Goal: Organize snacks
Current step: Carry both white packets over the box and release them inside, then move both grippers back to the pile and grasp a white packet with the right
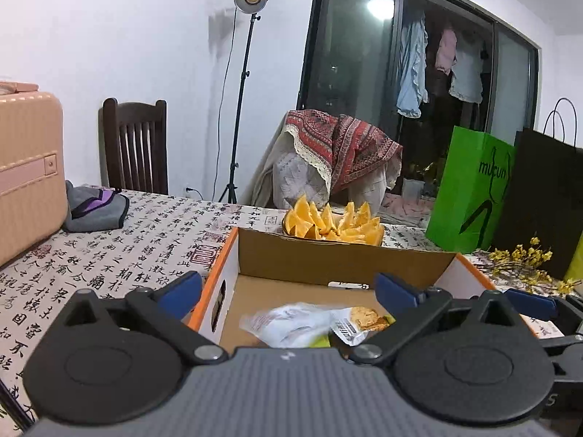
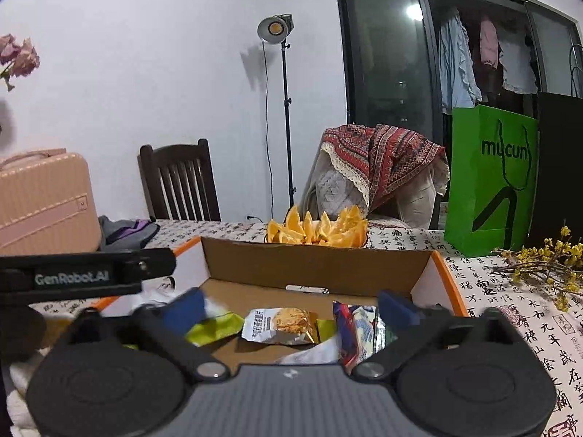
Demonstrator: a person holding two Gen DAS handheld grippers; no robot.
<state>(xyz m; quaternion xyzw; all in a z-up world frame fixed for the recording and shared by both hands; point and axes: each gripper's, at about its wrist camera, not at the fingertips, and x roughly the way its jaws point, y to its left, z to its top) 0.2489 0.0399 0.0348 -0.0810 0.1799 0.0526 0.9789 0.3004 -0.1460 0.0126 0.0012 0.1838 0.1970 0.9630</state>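
Note:
An open cardboard box with orange-edged white sides stands on the table right in front of both grippers. Inside lie snack packets: a white pouch, a biscuit packet, a green packet and a red-and-blue packet. My left gripper hangs over the box's near left part with jaws spread wide and nothing between them. My right gripper is over the near right part, also open and holding nothing. The left gripper's arm shows at the left of the right wrist view.
Behind the box sits a plate of orange wedges. A pink suitcase and a grey pouch lie at the left. A green paper bag, a black bag and yellow flower twigs stand right.

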